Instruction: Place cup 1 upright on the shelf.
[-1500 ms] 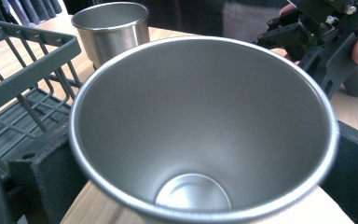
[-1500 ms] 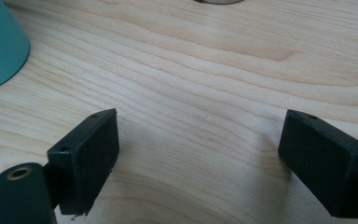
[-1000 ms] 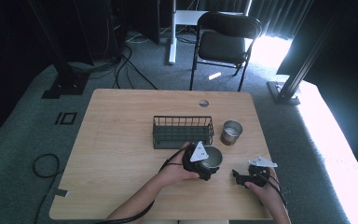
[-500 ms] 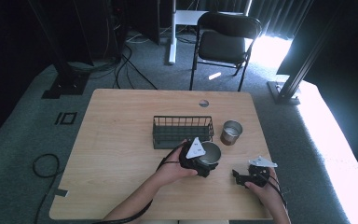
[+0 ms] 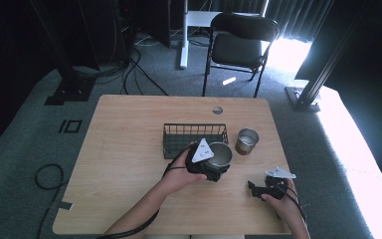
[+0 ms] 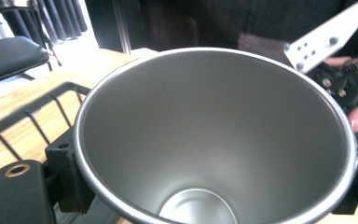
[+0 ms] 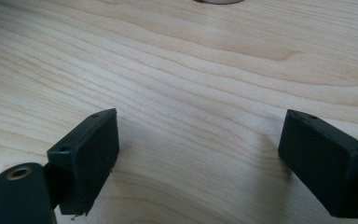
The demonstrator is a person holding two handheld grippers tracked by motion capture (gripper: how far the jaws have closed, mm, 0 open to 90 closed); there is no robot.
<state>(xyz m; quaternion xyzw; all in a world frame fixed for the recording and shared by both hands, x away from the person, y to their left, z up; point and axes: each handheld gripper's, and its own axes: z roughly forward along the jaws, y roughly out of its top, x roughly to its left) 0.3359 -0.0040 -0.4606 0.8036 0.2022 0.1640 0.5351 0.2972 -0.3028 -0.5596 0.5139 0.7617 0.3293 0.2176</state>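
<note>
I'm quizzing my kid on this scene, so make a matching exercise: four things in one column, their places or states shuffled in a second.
1. silver metal cup
2. black wire basket
3. small brown metal tin
4. right gripper

a. open over bare wood
b. clamped between the left gripper's jaws
c. standing alone at the basket's right
d. just behind the held cup

Pairs: 1-b, 2-d, 3-c, 4-a
</note>
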